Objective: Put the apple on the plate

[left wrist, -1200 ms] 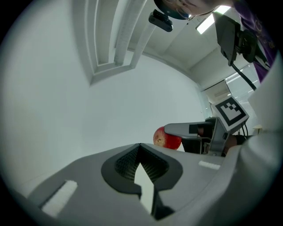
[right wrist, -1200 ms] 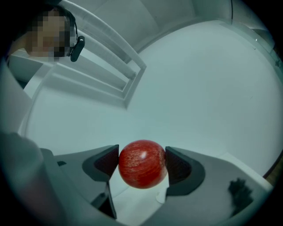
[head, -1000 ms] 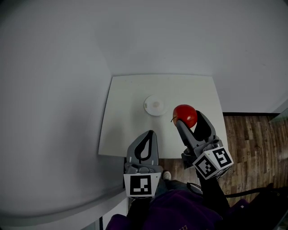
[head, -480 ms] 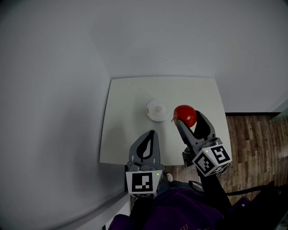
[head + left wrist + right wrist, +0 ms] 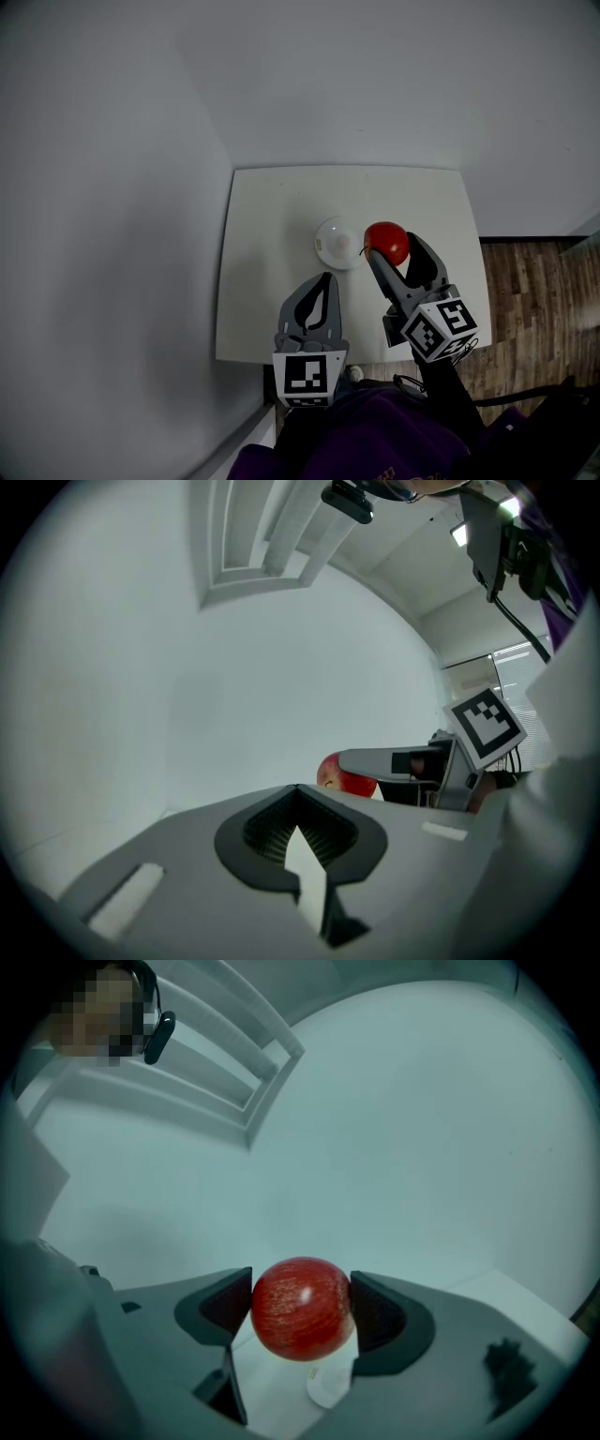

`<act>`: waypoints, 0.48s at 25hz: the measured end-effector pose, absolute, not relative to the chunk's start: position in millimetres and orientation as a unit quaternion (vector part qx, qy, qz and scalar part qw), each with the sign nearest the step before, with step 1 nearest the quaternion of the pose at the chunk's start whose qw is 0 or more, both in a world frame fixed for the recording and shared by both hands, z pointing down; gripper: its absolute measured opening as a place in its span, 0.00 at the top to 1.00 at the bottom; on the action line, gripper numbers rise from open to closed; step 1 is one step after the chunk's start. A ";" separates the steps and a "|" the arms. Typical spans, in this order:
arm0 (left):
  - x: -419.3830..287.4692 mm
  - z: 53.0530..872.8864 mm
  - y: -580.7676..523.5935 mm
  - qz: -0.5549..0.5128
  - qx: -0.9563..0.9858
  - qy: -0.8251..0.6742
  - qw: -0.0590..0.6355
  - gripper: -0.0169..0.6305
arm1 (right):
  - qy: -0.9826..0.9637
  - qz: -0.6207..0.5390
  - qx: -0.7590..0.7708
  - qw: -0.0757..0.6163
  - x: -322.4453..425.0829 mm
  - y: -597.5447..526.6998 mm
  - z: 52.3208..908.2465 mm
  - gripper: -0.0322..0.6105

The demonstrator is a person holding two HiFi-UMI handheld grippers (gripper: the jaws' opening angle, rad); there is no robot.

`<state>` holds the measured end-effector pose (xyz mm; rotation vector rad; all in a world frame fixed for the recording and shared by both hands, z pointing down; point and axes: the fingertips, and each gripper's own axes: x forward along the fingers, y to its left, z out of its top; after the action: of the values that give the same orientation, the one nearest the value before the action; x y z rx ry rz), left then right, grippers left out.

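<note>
A red apple (image 5: 386,242) is clamped between the jaws of my right gripper (image 5: 392,249), held above the white table (image 5: 272,216) just right of a small white plate (image 5: 336,241). In the right gripper view the apple (image 5: 302,1309) fills the gap between both jaws, and part of the plate (image 5: 328,1387) shows below it. My left gripper (image 5: 313,302) hovers over the table's near edge, shut and holding nothing. From the left gripper view, the apple (image 5: 343,776) peeks out past the closed jaws, beside the right gripper's finger (image 5: 389,761).
Grey walls close in the table at the back and the left. Wooden floor (image 5: 534,300) lies to the right of the table. The person's dark purple clothing (image 5: 366,445) fills the bottom of the head view.
The apple in my right gripper now sits closer to the plate, almost touching its right rim in the head view. The left gripper has stayed shut near the front edge.
</note>
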<state>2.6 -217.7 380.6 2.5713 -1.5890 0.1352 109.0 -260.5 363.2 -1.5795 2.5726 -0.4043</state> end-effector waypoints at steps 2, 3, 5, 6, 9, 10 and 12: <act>1.6 382.8 -221.3 0.047 0.848 -0.524 0.062 0.96 | 0.843 -0.137 -0.518 0.044 107.9 -264.5 365.8 0.43; 1.4 383.3 -222.5 0.048 0.848 -0.524 0.064 0.96 | 0.843 -0.139 -0.518 0.041 107.2 -265.8 366.6 0.43; 0.7 384.8 -225.5 0.052 0.849 -0.522 0.067 0.96 | 0.843 -0.140 -0.518 0.033 104.5 -268.9 368.7 0.43; 0.2 386.7 -227.8 0.055 0.849 -0.521 0.068 0.96 | 0.843 -0.140 -0.519 0.028 102.7 -271.3 370.7 0.43; -0.2 393.0 -233.7 0.061 0.852 -0.515 0.074 0.96 | 0.842 -0.142 -0.520 0.015 98.3 -277.7 377.2 0.43; 0.9 392.6 -233.5 0.063 0.853 -0.513 0.076 0.96 | 0.842 -0.143 -0.520 0.012 98.2 -277.8 377.7 0.43; 3.9 389.9 -231.4 0.063 0.855 -0.509 0.080 0.96 | 0.842 -0.145 -0.520 0.008 98.4 -276.8 376.6 0.43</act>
<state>3.9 -231.4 389.9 2.5562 -1.5220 0.1886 98.4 -276.8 376.6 -1.6251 2.6315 -0.4548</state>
